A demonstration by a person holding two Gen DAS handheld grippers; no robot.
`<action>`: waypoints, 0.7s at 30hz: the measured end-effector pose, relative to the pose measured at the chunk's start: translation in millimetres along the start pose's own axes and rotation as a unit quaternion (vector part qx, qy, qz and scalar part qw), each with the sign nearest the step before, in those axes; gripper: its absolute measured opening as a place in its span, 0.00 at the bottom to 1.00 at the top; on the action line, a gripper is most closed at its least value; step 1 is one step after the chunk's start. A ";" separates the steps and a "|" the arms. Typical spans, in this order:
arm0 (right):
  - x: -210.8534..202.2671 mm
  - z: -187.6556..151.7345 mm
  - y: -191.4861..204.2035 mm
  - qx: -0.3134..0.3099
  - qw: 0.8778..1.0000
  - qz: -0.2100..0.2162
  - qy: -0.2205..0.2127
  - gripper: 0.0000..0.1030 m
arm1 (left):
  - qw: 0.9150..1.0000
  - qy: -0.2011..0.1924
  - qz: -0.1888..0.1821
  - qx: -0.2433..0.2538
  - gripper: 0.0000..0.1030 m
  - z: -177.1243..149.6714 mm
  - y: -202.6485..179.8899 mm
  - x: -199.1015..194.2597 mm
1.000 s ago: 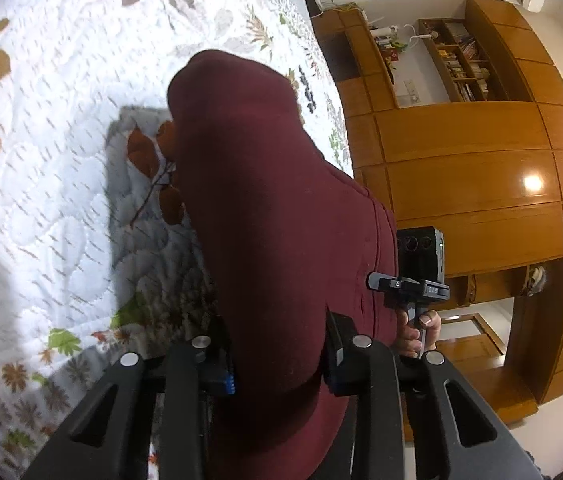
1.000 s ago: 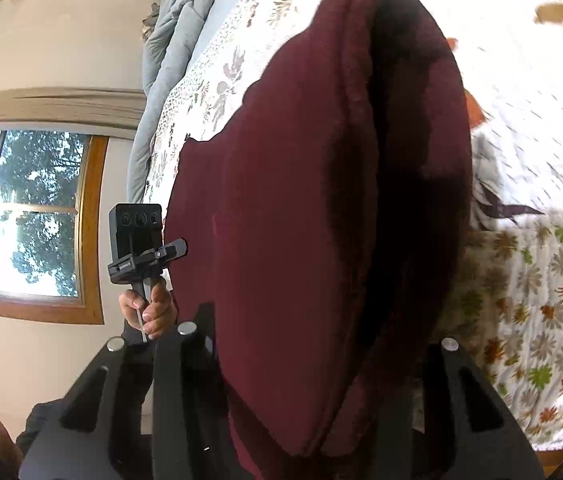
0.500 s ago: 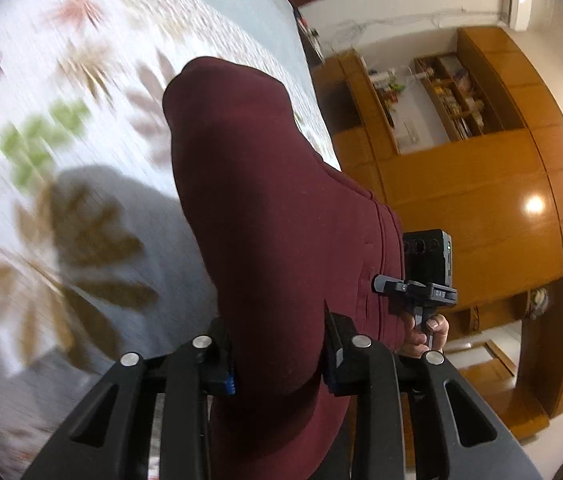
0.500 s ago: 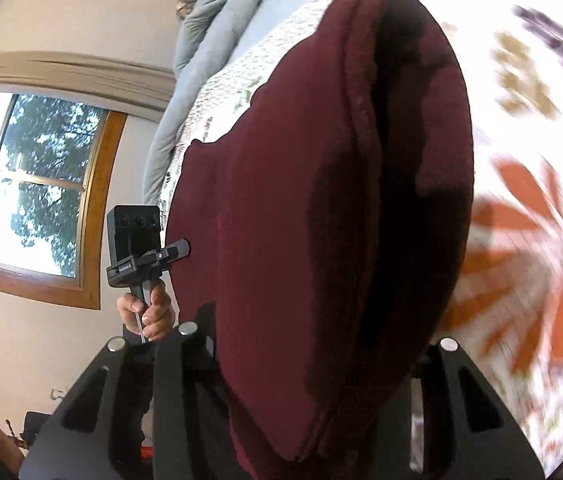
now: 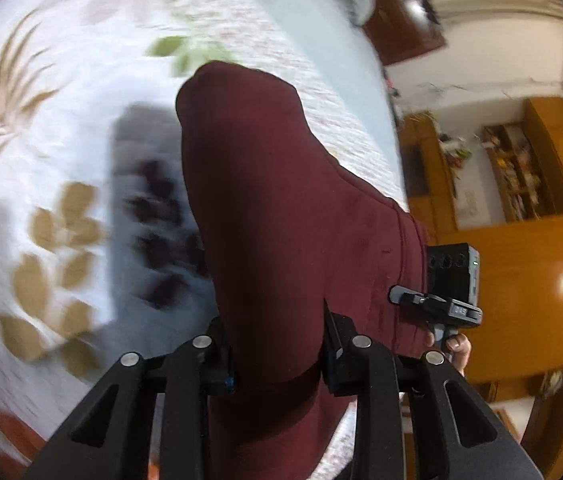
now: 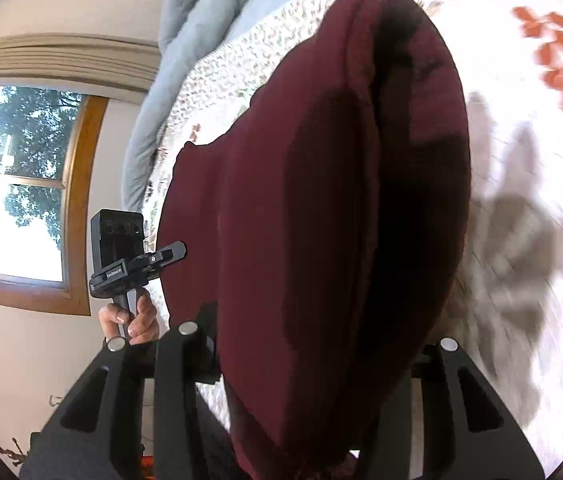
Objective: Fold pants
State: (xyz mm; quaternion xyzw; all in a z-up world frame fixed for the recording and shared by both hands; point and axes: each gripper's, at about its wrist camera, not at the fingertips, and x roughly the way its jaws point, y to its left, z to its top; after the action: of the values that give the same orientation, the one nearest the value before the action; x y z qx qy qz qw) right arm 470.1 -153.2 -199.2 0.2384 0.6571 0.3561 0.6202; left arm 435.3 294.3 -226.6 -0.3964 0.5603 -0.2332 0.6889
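Both grippers are clamped on the maroon pants [image 5: 281, 216]: left gripper [image 5: 277, 354], right gripper [image 6: 321, 360], cloth hanging above the quilt [image 5: 41, 120]. Soft, thick, floppy fabric, so I'd grip near the edges, hands apart.

Bare bedspread [image 5: 61, 128] beneath pants [image 5: 273, 208].
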 end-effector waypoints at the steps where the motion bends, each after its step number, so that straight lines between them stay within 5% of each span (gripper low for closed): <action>1: 10.0 5.9 -5.1 0.009 1.000 -0.002 0.003 0.40 | 1.000 0.003 0.003 -0.010 0.30 0.9 9.6 4.1; 7: 19.8 18.9 -43.9 0.040 0.999 0.009 0.003 0.52 | 0.999 -0.005 -0.030 -0.028 0.38 -6.3 32.0 5.8; 12: -25.7 -0.1 -22.2 0.048 0.995 -0.017 -0.085 0.60 | 0.997 -0.066 0.030 0.023 0.39 -9.0 -1.1 -44.0; 14: -55.2 -17.4 2.4 0.017 0.991 -0.003 -0.135 0.60 | 0.994 -0.098 -0.013 0.038 0.39 -2.4 -21.3 -56.9; 18: -36.6 -31.7 40.2 -0.012 0.989 0.103 -0.109 0.59 | 0.979 -0.087 -0.181 0.042 0.41 17.0 -54.2 -31.9; 21: 2.9 -40.9 30.6 0.014 0.989 0.132 -0.063 0.46 | 0.978 -0.061 -0.197 0.023 0.41 30.4 -51.0 7.5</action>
State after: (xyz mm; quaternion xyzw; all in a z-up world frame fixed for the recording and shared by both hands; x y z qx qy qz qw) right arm 425.5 -138.7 -178.6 0.3541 0.5843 0.4099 0.6043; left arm 472.6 267.9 -188.1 -0.4965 0.4223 -0.3529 0.6712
